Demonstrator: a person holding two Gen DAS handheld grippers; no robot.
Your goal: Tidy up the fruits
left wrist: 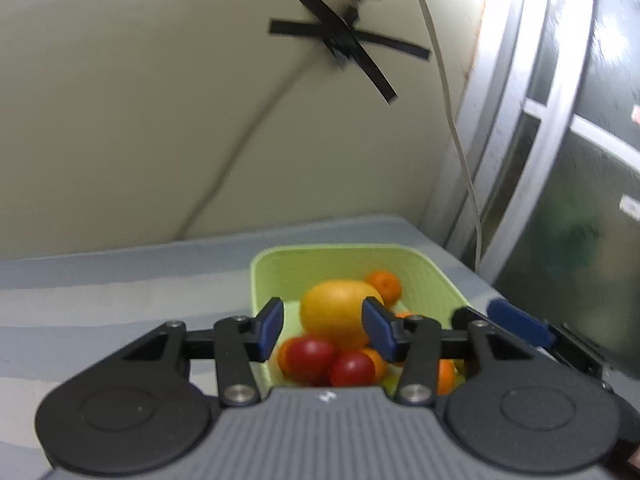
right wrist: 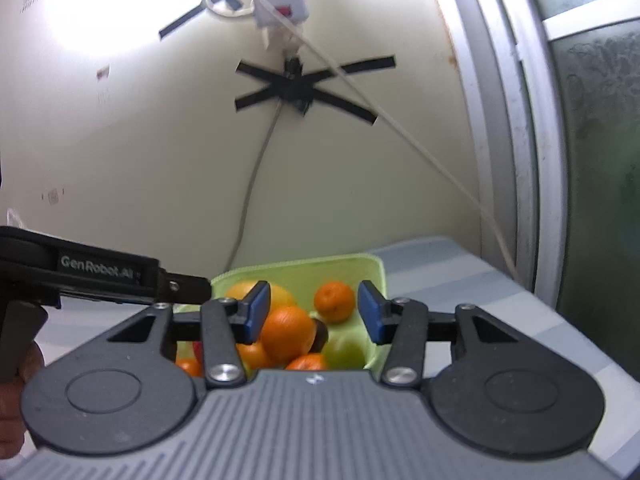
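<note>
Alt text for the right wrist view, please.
The right gripper hangs open and empty above a light green basket piled with oranges, a large yellow citrus and a green fruit. The left gripper reaches in from the left; behind, a cream wall with black tape.

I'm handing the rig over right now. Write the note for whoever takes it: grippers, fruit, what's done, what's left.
Left gripper: open, empty, hanging over the near end of the green bin.
Right gripper: open, empty, over the same bin from the other side.
Fruit: all the fruit in view lies in the bin. A large yellow citrus, two red fruits, several oranges and a green fruit.
Done: nothing is gripped; how far the sorting has got cannot be told from here.
Left: pick fruit out and group it. No target container is in view.
</note>
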